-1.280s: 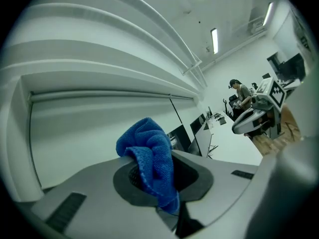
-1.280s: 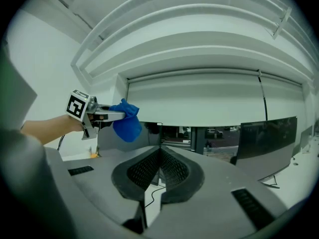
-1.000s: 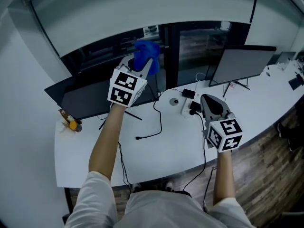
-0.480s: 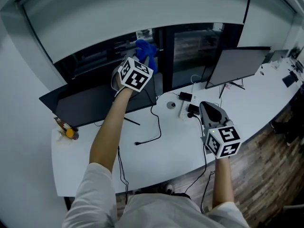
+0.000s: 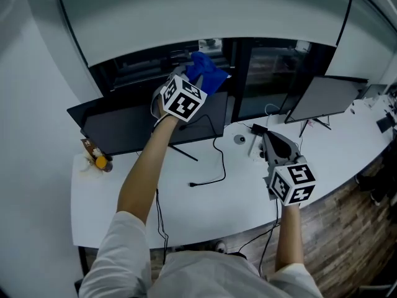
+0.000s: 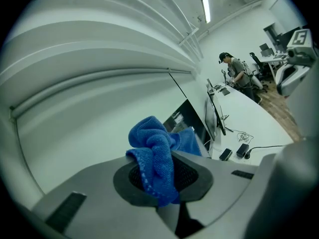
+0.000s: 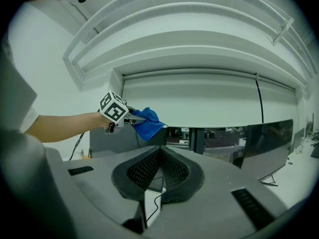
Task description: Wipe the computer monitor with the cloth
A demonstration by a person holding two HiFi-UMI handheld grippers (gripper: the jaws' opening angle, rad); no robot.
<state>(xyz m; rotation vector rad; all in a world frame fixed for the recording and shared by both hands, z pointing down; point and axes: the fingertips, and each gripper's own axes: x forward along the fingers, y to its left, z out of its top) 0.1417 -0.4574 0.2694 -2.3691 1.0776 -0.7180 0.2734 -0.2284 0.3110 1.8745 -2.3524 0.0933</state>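
Observation:
A blue cloth [image 5: 206, 73] is bunched in my left gripper [image 5: 197, 82], whose jaws are shut on it. In the head view it is held up above the top right corner of the wide dark monitor [image 5: 133, 126] on the white desk [image 5: 205, 207]. The left gripper view shows the cloth [image 6: 155, 151] pinched between the pads of the gripper [image 6: 167, 176]. My right gripper [image 5: 268, 135] hovers over the desk's right half, shut with nothing in it. Its own view shows its jaws [image 7: 158, 169] closed, and beyond them the cloth [image 7: 148, 123] at the monitor's [image 7: 102, 141] upper corner.
A second monitor [image 5: 324, 97] stands at the desk's right end. Power adapters [image 5: 255, 132] and a loose black cable [image 5: 214, 166] lie mid-desk. Small yellow and brown items [image 5: 96, 157] sit at the left end. A person [image 6: 234, 72] stands far off at another desk.
My left gripper has risen and turned with the cloth, from in front of the monitor up to its top right corner. The right gripper has hardly moved.

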